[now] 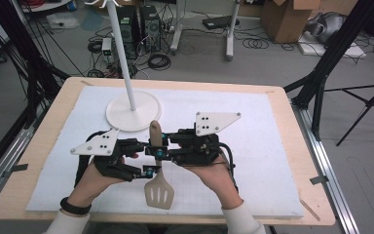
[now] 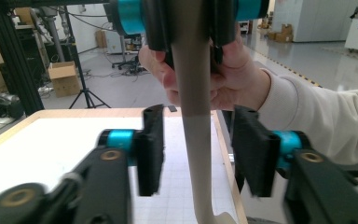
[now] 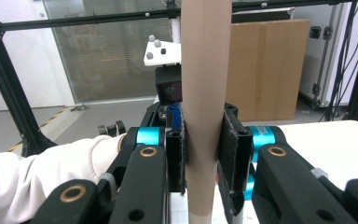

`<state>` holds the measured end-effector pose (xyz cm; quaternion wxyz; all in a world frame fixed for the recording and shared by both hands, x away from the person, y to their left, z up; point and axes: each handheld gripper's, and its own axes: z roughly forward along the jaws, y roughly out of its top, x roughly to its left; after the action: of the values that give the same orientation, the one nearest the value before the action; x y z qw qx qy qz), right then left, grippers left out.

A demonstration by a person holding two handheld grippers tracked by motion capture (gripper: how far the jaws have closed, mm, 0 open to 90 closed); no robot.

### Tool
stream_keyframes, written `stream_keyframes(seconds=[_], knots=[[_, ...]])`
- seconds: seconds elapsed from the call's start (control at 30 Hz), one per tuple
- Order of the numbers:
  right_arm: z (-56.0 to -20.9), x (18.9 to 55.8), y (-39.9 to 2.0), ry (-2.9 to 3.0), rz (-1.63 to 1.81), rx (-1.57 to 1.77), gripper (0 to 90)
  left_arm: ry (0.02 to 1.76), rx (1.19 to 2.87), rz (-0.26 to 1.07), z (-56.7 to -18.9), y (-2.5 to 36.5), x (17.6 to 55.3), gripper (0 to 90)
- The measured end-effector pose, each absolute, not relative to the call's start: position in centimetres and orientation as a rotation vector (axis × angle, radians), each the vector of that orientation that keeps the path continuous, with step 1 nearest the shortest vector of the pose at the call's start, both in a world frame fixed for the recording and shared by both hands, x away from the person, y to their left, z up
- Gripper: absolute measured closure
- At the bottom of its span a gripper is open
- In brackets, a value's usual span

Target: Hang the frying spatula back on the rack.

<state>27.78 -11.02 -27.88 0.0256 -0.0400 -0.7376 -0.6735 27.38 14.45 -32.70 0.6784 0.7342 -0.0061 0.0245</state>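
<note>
Near the front edge of the worktop, at its middle: one beige slotted spatula, held upright-to-tilted above the white mat, blade toward the person, handle end pointing toward the far edge. Right gripper: clenched on the spatula handle, both black pads pressed flat against its sides, as the right gripper view shows. Left gripper: released, its jaws standing apart on either side of the handle lower down, neither pad touching it in the left gripper view. Behind the grippers, toward the far edge: one white rack consisting of a round base and a tall thin pole, standing on the mat just beyond the handle end. Status, as judged: the spatula is lifted and secured by one claw; the second claw is positioned around the handle but has not closed. Remaining, apparently: either a handover to the left gripper or carrying the tool to the rack; the intended destination cannot be told.
</note>
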Motion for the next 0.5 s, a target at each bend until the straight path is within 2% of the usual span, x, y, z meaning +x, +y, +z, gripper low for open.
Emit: stream_keyframes(seconds=[0.2,0.5], knots=[[-27.87,27.82,-11.06,-2.274,-2.087,-0.107,74.2,-0.025,1.624,0.055,-32.75,14.53,27.55,70.2],[-27.91,27.79,-11.19,-2.288,-2.072,-0.103,74.2,-0.029,1.619,0.018,-32.89,14.19,27.75,75.9]])
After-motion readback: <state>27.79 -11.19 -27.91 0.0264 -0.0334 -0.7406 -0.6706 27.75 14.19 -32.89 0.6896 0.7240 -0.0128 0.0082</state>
